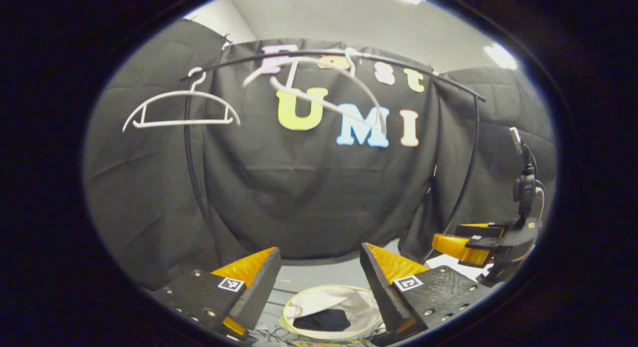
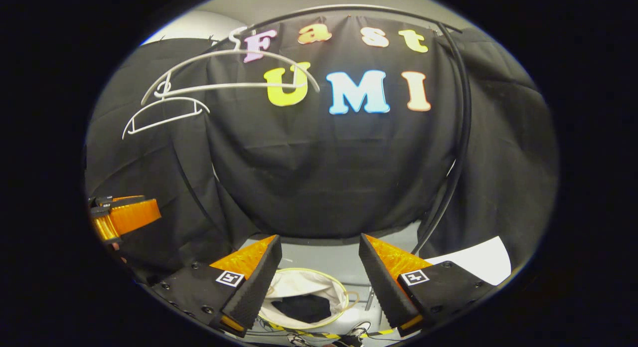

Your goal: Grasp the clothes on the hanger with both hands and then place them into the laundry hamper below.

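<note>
**Dark garment was already down in the hamper, both grippers empty**

So in the left gripper view the left gripper [image 1: 319, 282] had its jaws spread wide with nothing between them, hanging right above the round white fabric laundry hamper with the pale yellow rim [image 1: 299, 307]. A dark, crumpled piece of clothing [image 1: 321, 319] lay at the bottom of that hamper. Off to the right of the same view sat the right gripper [image 1: 466, 245], apart from the left one; couldn't really tell from there how far its jaws stood apart.

The right gripper view settled that: the right gripper [image 2: 319, 282] was wide open too, holding nothing, with the hamper [image 2: 336, 287] and the dark clothing [image 2: 304, 307] showing between its fingers. The left gripper [image 2: 124, 217] poked in at the left edge.

Up top, a thin black curved metal rail [image 1: 398, 60] carried two bare white plastic hangers: one hanging level on the left [image 1: 182, 107], the other tilted at an angle [image 1: 324, 85]. A white sheet [image 2: 473, 260] lay on the grey floor [image 2: 329, 260] near the rack's right post.
</note>
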Demonstrator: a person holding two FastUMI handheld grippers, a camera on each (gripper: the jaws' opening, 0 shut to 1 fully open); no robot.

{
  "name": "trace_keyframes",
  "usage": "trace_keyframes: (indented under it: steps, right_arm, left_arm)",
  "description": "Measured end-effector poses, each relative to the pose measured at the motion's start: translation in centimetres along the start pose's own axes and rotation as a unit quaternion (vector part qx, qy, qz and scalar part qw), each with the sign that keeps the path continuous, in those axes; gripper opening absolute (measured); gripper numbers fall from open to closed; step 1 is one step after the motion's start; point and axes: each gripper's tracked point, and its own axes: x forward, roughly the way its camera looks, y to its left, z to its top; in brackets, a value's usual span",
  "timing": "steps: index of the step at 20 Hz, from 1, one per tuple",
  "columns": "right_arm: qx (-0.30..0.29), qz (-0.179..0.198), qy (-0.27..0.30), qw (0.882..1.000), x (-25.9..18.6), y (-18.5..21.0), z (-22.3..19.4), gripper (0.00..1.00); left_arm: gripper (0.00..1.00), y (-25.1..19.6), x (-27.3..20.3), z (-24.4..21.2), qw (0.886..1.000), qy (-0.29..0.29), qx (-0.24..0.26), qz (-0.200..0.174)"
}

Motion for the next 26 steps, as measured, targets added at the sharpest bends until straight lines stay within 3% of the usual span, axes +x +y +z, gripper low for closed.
trace_keyframes:
  steps: [1,2,5,6,8,10,11,13,14,15,16,19,20,26]
  right_arm:
    - [-0.001,0.0,-0.018,1.0,-0.3,-0.1,1.5,0.93]
    - [-0.005,-0.001,-0.035,0.999,-0.7,-0.2,2.8,0.98]
    - [-0.006,0.0,-0.081,0.997,-1.9,-0.4,6.3,0.98]
    - [-0.005,0.001,-0.097,0.995,-2.1,-0.5,7.6,0.93]
    - [-0.01,-0.004,-0.131,0.991,-2.8,-0.9,9.9,0.98]
    - [-0.026,-0.014,-0.164,0.986,-3.8,-1.6,11.6,0.98]
    - [-0.033,-0.021,-0.179,0.983,-4.5,-2.0,12.3,0.93]
    - [-0.037,-0.032,-0.199,0.979,-5.7,-2.7,13.3,0.93]
    - [-0.034,-0.036,-0.202,0.978,-6.0,-3.0,13.5,0.98]
    - [-0.03,-0.04,-0.206,0.977,-6.4,-3.5,13.7,0.94]
    - [-0.025,-0.047,-0.209,0.976,-6.9,-4.0,13.8,0.98]
    - [-0.022,-0.073,-0.216,0.973,-7.9,-6.1,13.9,0.94]
    - [-0.018,-0.081,-0.214,0.973,-8.1,-6.7,13.7,0.98]
    - [-0.004,-0.105,-0.211,0.972,-8.5,-8.9,13.1,0.98]
  left_arm:
    - [0.93,0.0,-0.5,1.8,1.0,-0.018,-0.001,0.0]
    - [0.93,0.0,-1.1,3.7,0.999,-0.035,-0.004,0.001]
    - [0.93,-1.2,-2.2,8.1,0.996,-0.084,-0.006,-0.01]
    - [0.93,-1.5,-2.4,9.4,0.995,-0.101,-0.002,-0.014]
    - [0.93,-1.3,-2.8,11.5,0.992,-0.125,0.007,-0.011]
    - [0.93,-1.3,-4.2,13.5,0.989,-0.148,0.002,-0.01]
    - [0.93,-1.5,-5.0,14.5,0.987,-0.157,-0.005,-0.011]
    - [0.92,-1.6,-6.3,15.9,0.985,-0.173,-0.014,-0.014]
    - [0.92,-1.4,-7.0,16.5,0.983,-0.182,-0.015,-0.014]
    - [0.92,-1.2,-7.3,17.1,0.981,-0.192,-0.015,-0.014]
    - [0.92,-1.2,-7.7,17.6,0.98,-0.199,-0.014,-0.014]
    - [0.92,-0.6,-8.2,17.8,0.979,-0.204,-0.007,-0.001]
    - [0.92,-0.4,-8.6,17.7,0.979,-0.205,-0.006,0.004]
    - [0.92,1.3,-9.0,15.4,0.98,-0.194,-0.042,0.023]
